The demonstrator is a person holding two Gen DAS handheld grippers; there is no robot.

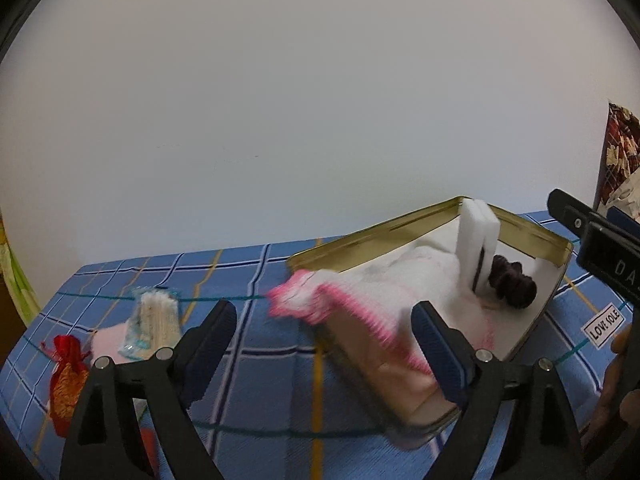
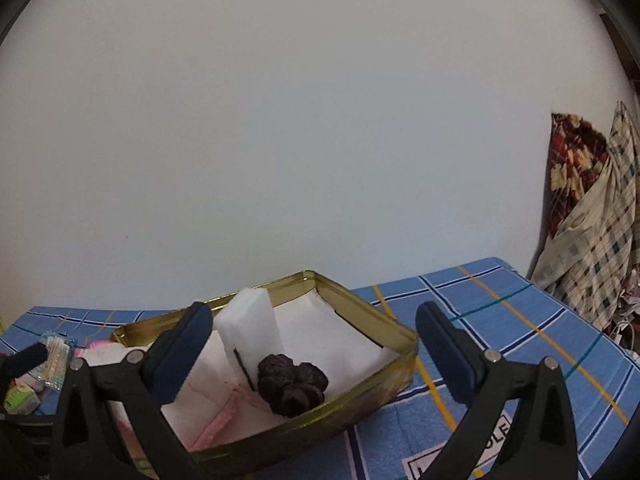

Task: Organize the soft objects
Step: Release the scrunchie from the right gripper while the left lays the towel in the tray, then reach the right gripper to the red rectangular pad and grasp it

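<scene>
A gold metal tin (image 1: 532, 234) (image 2: 404, 364) stands open on the blue plaid cloth. Inside it a white sponge block (image 1: 478, 240) (image 2: 250, 326) stands upright beside a dark maroon scrunchie (image 1: 514, 286) (image 2: 290, 384). A white cloth with pink trim (image 1: 360, 296) (image 2: 200, 408) lies in the tin and hangs over its left rim. My left gripper (image 1: 324, 342) is open and empty, just in front of the draped cloth. My right gripper (image 2: 314, 342) is open and empty, in front of the tin.
Left of the tin lie a pack of cotton swabs (image 1: 154, 322) (image 2: 56, 354), a pale pink item (image 1: 106, 346) and a red and gold pouch (image 1: 68, 380). A patterned fabric pile (image 2: 592, 216) sits at the right. A "LOVE SOLE" label (image 1: 604, 326) is on the cloth.
</scene>
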